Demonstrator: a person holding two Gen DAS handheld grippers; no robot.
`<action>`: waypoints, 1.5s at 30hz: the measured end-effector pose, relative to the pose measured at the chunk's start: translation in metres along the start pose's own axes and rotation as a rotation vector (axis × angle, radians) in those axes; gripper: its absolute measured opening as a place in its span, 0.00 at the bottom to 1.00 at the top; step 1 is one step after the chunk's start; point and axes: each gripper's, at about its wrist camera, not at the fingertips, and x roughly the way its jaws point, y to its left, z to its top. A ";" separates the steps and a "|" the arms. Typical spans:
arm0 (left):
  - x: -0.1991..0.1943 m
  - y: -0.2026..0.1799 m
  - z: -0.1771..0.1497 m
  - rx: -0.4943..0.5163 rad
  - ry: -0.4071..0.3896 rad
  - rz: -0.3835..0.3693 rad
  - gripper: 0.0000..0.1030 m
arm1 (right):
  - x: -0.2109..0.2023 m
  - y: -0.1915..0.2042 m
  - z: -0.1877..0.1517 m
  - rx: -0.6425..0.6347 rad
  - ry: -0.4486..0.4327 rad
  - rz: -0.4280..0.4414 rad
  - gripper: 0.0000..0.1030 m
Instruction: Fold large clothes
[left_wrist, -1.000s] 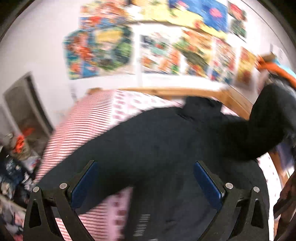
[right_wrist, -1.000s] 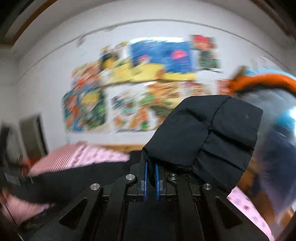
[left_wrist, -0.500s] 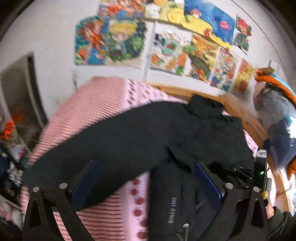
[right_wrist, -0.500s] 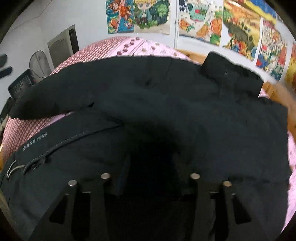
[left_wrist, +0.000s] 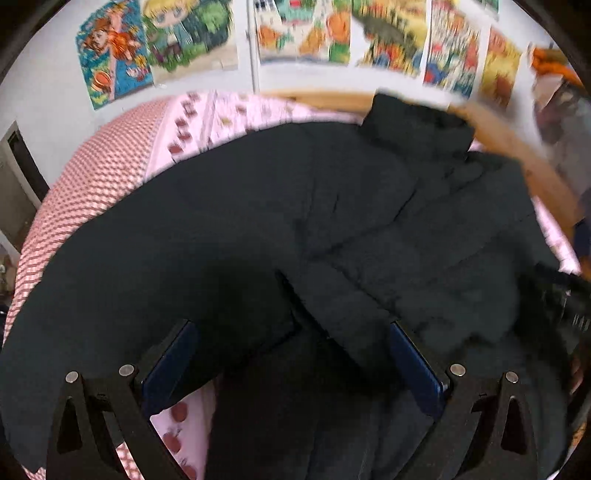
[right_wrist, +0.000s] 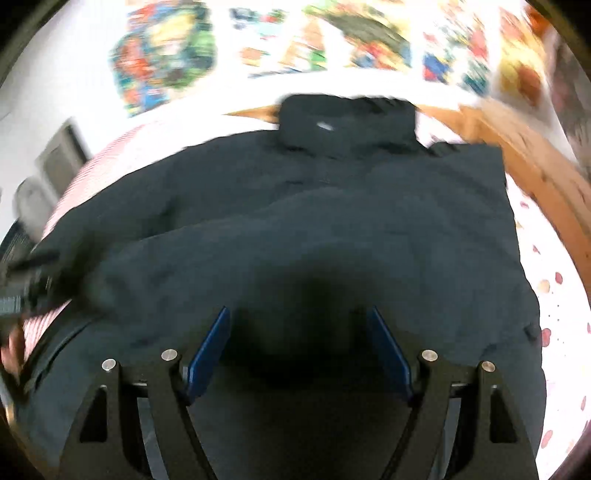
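Across the pink patterned bed (left_wrist: 110, 173) lies a large black padded jacket (left_wrist: 258, 229), its collar (left_wrist: 417, 125) at the far side near the wooden bed frame (right_wrist: 535, 173) and one sleeve (left_wrist: 92, 288) stretched out to the left. Over its near part the left tool (left_wrist: 293, 354) hovers with both blue pads spread wide, gripping nothing. Above the jacket's middle the right tool (right_wrist: 299, 347) is likewise spread and empty. Colourful posters (left_wrist: 184, 37) cover the far wall.
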 end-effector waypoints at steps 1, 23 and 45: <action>0.013 -0.003 0.000 0.008 0.028 0.026 1.00 | 0.016 -0.004 0.013 0.010 0.025 -0.010 0.70; -0.076 0.098 -0.055 -0.345 -0.181 -0.095 1.00 | 0.046 0.000 -0.006 0.142 0.063 0.071 0.88; -0.092 0.206 -0.153 -0.643 -0.089 -0.001 1.00 | 0.052 0.154 0.023 -0.108 0.079 0.160 0.88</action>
